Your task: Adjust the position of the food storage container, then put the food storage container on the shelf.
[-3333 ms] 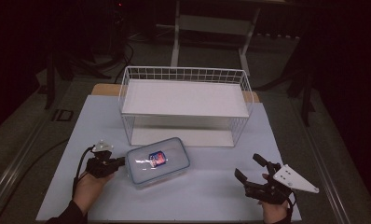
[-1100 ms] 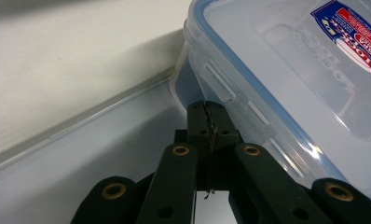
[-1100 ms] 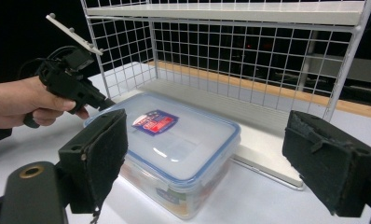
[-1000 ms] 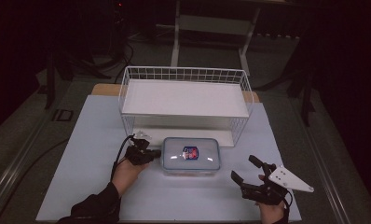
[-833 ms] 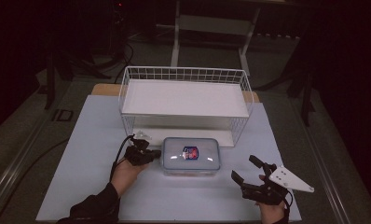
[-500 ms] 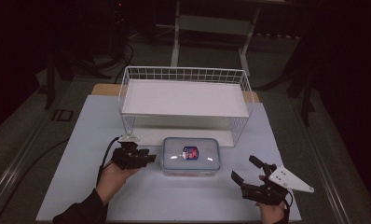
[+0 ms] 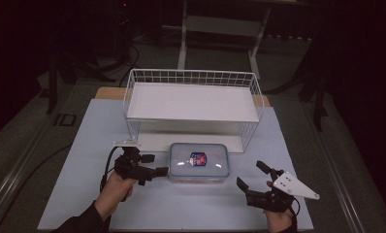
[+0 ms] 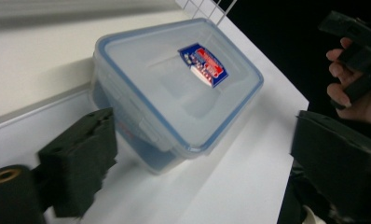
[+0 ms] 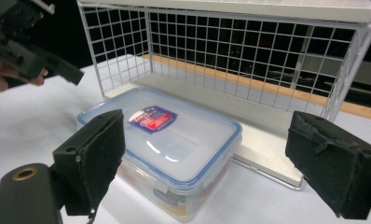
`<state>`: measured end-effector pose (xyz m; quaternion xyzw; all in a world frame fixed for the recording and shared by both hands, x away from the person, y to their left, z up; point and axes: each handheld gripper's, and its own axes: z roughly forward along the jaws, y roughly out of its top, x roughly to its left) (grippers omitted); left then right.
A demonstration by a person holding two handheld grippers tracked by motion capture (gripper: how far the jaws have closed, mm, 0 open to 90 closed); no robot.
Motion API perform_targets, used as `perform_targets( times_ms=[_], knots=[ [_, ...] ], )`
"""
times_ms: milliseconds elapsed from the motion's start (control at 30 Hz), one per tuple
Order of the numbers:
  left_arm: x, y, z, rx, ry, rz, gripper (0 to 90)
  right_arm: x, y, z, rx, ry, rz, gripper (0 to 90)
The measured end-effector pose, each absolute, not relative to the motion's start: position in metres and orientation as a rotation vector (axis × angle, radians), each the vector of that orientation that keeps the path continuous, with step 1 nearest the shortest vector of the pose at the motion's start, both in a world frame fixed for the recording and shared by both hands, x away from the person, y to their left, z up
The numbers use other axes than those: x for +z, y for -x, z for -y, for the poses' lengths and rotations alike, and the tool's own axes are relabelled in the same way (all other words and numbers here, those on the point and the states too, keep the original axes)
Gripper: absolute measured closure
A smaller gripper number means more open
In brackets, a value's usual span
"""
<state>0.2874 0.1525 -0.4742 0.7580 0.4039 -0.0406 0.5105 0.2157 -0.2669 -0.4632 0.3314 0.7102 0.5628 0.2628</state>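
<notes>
Container [image 7: 199, 163]: clear plastic box w/ blue-rimmed lid & red-blue label, sat flat by wire shelf [image 7: 193, 103]. Left gripper [image 7: 151, 165] jaws had just been opening, nothing pinched; right gripper [image 7: 255, 176] spread.

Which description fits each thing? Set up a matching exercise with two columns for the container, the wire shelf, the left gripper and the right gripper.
Things:
1. container
2. wire shelf
3. left gripper
4. right gripper

Descriptions:
A. white, at the back of the table
B. jaws open, just opened, beside the container's left end
C. clear, blue-rimmed lid with a sticker
D. jaws open, near the table's front right

Pairs: 1-C, 2-A, 3-B, 4-D
</notes>
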Motion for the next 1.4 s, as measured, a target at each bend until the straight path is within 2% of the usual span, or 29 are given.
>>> perform_targets(
  times_ms=[200,400,533,867,1067,1300,1400],
  knots=[
    [-0.472,-0.294,-0.144,-0.042,-1.808,-0.966,6.0,-0.463,-0.213,0.262,1.516,-0.866,-1.942,17.2],
    [-0.474,-0.302,-0.140,-0.041,-1.822,-0.992,6.1,-0.464,-0.216,0.264,1.491,-0.926,-1.959,16.1],
    [-0.481,-0.310,-0.143,-0.093,-1.809,-1.024,6.9,-0.467,-0.219,0.266,1.454,-0.968,-1.991,17.2],
    [-0.502,-0.329,-0.150,-0.275,-1.712,-1.146,7.8,-0.466,-0.220,0.265,1.466,-0.921,-1.994,13.3],
    [-0.512,-0.335,-0.146,-0.367,-1.767,-1.180,8.4,-0.469,-0.223,0.264,1.440,-0.985,-2.028,13.3],
    [-0.524,-0.343,-0.144,-0.458,-1.745,-1.214,16.7,-0.472,-0.223,0.261,1.412,-0.987,-2.068,13.1],
    [-0.528,-0.346,-0.144,-0.487,-1.734,-1.234,24.8,-0.472,-0.223,0.260,1.411,-0.981,-2.073,13.0]
  ],
)
